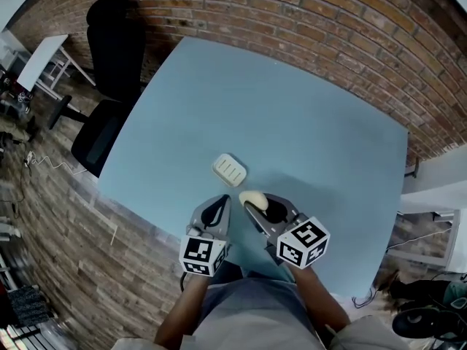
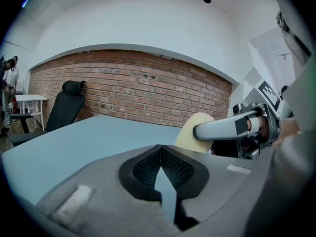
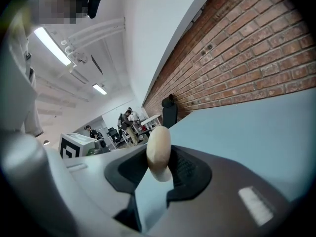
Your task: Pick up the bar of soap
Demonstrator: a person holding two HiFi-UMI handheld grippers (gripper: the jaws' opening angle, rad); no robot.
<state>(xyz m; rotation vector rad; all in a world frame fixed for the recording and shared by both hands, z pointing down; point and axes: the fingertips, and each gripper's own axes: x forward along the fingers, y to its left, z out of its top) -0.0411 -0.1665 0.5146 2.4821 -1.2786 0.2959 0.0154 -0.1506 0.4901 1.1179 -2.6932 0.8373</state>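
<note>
The right gripper (image 1: 255,207) is clamping the bar of soap (image 3: 159,152) across its broad faces, long axis upright between the pads. The left gripper (image 2: 160,159) is sitting closed and empty beside it.

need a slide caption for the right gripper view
Right gripper clamps the cream bar of soap edge-on between its jaws, above the blue table by a brick wall.

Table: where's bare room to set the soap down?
The table is bare from the white ridged dish to the edge by the brick wall, and along the right side. Crowded only at the near edge: left gripper, right gripper holding the soap.
</note>
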